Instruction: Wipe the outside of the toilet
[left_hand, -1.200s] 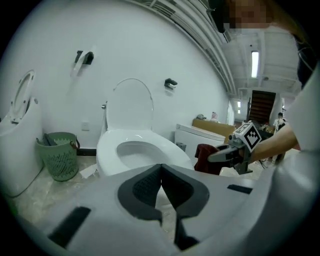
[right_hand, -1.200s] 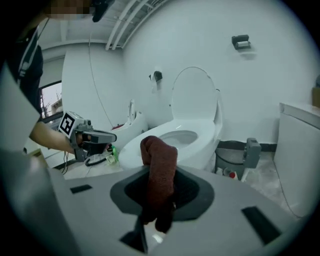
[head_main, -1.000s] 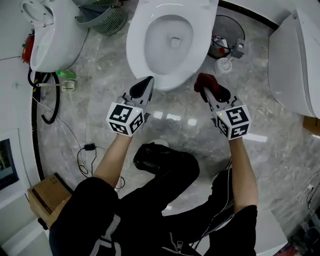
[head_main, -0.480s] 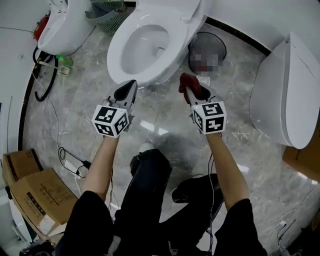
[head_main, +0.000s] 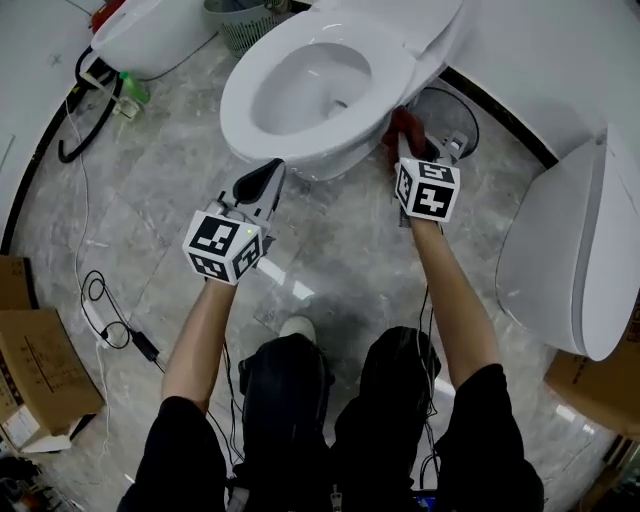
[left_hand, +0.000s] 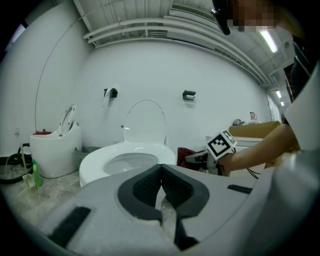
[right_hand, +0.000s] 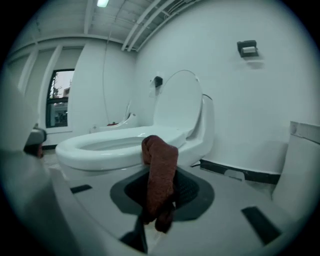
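A white toilet (head_main: 330, 100) with its lid raised stands at the top middle of the head view. My right gripper (head_main: 405, 135) is shut on a dark red cloth (head_main: 403, 122), held against the bowl's right outer side. In the right gripper view the cloth (right_hand: 160, 172) hangs from the jaws right beside the toilet's rim (right_hand: 115, 145). My left gripper (head_main: 262, 180) is shut with nothing in it, just short of the bowl's front. The toilet (left_hand: 127, 160) and my right gripper (left_hand: 192, 159) show ahead in the left gripper view.
A second white toilet (head_main: 570, 260) stands at the right and a third (head_main: 150, 30) at the top left. A black hose (head_main: 85, 125) and cable (head_main: 110, 310) lie on the marble floor at the left. Cardboard boxes (head_main: 30, 380) sit at the lower left. A round bin (head_main: 450, 110) is behind the right gripper.
My right gripper has moved forward with the cloth, from in front of the bowl to its right side. The view has shifted, and the left gripper stays near the bowl's front.
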